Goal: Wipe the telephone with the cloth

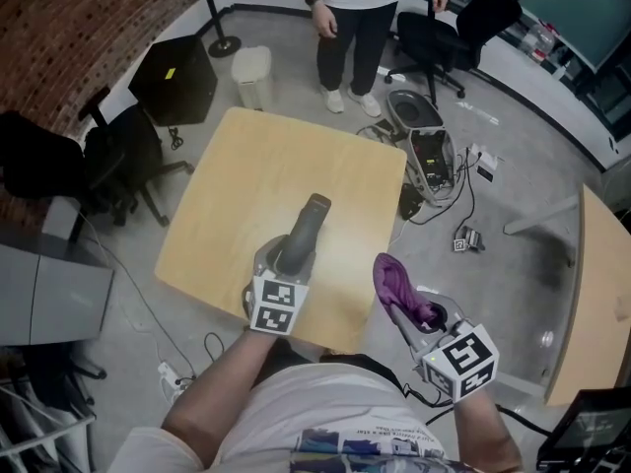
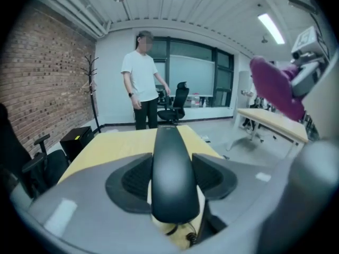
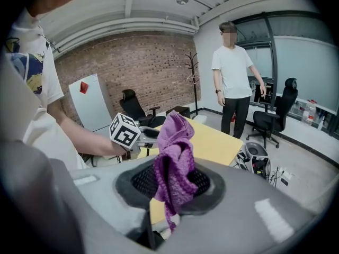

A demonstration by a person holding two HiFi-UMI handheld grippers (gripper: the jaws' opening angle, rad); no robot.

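A dark grey telephone handset [image 1: 301,233] [image 2: 170,168] is clamped between the pads of my left gripper [image 1: 289,260] [image 2: 172,181] and sticks out forward above the wooden table [image 1: 246,185]. A curly cord shows below the handset in the left gripper view. The purple cloth [image 1: 401,290] [image 3: 174,163] is bunched in my right gripper [image 1: 419,321] [image 3: 170,187], which is shut on it and held off the table's near right corner. The cloth [image 2: 275,86] appears at the upper right of the left gripper view, apart from the handset.
A person in a white shirt [image 1: 353,8] [image 3: 233,83] stands beyond the table's far edge. Black office chairs [image 1: 449,28] [image 1: 118,161], a white bin [image 1: 252,75], a floor appliance with cables [image 1: 426,146] and a second table [image 1: 596,294] surround the spot.
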